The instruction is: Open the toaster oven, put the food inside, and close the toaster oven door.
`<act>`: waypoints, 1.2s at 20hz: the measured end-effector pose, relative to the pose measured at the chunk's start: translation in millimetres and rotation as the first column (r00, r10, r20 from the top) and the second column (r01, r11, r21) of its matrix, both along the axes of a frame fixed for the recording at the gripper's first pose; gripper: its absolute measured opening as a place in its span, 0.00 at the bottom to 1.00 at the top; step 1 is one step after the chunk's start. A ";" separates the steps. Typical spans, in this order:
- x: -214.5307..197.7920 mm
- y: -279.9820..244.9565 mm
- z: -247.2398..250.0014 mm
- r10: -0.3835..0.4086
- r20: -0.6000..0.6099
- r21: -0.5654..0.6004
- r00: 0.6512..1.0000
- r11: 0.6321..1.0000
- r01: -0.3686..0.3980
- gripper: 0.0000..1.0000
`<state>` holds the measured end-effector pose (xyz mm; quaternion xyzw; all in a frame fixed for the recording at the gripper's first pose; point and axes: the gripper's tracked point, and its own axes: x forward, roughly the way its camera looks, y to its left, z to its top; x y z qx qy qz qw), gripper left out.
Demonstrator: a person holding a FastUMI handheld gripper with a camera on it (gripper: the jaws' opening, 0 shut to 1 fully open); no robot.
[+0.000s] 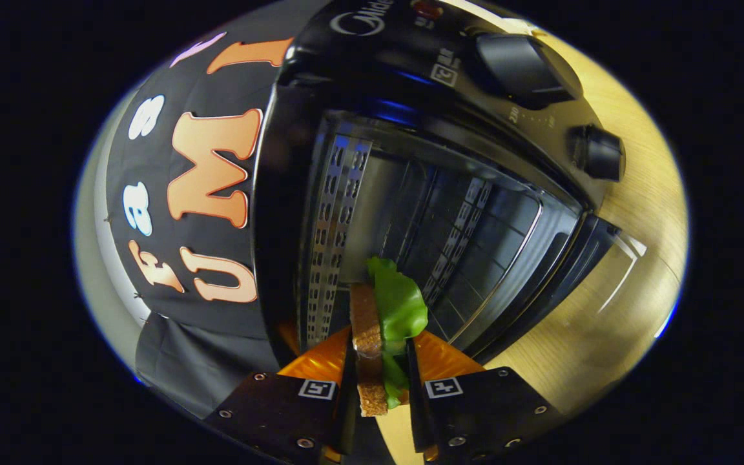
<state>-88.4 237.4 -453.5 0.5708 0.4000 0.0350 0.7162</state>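
Wooden table point(637, 194) lying under the open toaster oven point(449, 194), my gripper point(380, 374) tilting sideways, clamping a lettuce sandwich point(378, 323) at its mouth.

You get white brand word on toaster oven point(275, 213) top edge, cut short, not readable whole. Tiny scale numerals beside upper knob point(524, 61): too blurred for you. Square coded tags point(317, 389) on both blocks of gripper point(380, 342), fingers clamped on sandwich point(367, 323).

Gripper-mounted fisheye (rolled sideways) faces toaster oven point(423, 213) closely.
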 end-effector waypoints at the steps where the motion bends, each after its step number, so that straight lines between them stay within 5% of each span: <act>1: 1.6 0.0 -2.6 -0.011 0.003 -0.014 1.000 1.000 0.011 0.36; 5: -0.8 4.7 -10.6 -0.020 -0.028 -0.076 0.999 0.997 0.018 0.42; 14: -36.1 -23.5 -4.2 0.119 -0.104 -0.197 0.987 0.971 -0.137 0.91; 24: -117.5 -59.2 22.1 0.365 -0.162 -0.294 0.917 0.869 -0.398 0.96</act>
